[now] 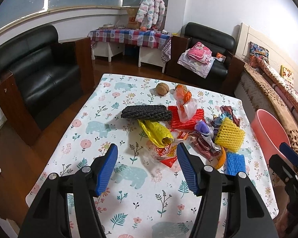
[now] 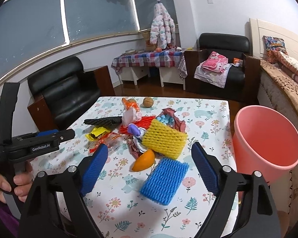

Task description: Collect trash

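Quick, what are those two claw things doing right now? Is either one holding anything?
Left gripper: open, fingers wide apart, holding nothing.
Right gripper: open, holding nothing, poised over the blue foam net.

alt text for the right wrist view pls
The open right claw hovers over a blue foam net on a floral table littered with wrappers and foam nets. A pink bin stands at the right; the left claw is at the left.

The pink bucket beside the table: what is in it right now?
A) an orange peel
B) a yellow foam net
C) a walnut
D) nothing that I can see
D: the pink bucket shows only its bare inside, while the yellow foam net, orange peel and walnut all lie on the table.
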The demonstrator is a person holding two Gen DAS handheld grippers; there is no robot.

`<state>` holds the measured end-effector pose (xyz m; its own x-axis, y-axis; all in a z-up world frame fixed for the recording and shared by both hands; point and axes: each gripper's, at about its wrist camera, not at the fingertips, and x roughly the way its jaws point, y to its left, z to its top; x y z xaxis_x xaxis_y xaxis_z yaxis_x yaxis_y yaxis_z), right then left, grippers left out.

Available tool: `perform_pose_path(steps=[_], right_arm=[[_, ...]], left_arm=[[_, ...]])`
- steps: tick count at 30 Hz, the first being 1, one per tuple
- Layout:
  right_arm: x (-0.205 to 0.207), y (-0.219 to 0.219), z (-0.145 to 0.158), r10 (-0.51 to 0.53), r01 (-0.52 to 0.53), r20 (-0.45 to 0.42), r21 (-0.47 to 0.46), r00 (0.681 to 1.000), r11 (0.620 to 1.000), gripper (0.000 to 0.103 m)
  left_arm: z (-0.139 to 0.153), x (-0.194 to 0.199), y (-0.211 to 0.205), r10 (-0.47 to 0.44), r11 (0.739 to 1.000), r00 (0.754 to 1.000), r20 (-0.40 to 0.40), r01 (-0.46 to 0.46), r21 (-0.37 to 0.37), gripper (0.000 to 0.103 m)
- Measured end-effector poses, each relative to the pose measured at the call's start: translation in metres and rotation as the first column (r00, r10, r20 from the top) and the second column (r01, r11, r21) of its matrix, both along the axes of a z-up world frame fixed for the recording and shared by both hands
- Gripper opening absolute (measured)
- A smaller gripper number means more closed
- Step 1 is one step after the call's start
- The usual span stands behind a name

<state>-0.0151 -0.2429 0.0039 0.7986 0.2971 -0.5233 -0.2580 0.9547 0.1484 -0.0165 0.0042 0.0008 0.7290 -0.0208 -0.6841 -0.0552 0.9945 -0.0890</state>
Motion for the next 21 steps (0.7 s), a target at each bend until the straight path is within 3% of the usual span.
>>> perform_pose_path(steps=[11,15,21], right_arm=[[0.009,-0.016,-0.008,-0.037,0.038,-0.036,0.041,0.999,0.998,0.076],[0.013,-0.021,-0.012,-0.052,0.054,-0.053,0.047,0.997,0.997,0.074],[0.02,-0.024,-0.018,-0.062,0.066,-0.073,0.046,0.995,0.997,0.074]], left_arm=[[0.003,0.003,0.027,-0.005,1.0,1.0,0.019,0.005,-0.006,0.061],[-0.002,0.007,0.033,-0.017,0.998,1.0,0.009,0.018,-0.055,0.061],[-0.008,0.02,0.031,-0.035,0.998,0.999,-0.009,0.034,-0.053,0.061]])
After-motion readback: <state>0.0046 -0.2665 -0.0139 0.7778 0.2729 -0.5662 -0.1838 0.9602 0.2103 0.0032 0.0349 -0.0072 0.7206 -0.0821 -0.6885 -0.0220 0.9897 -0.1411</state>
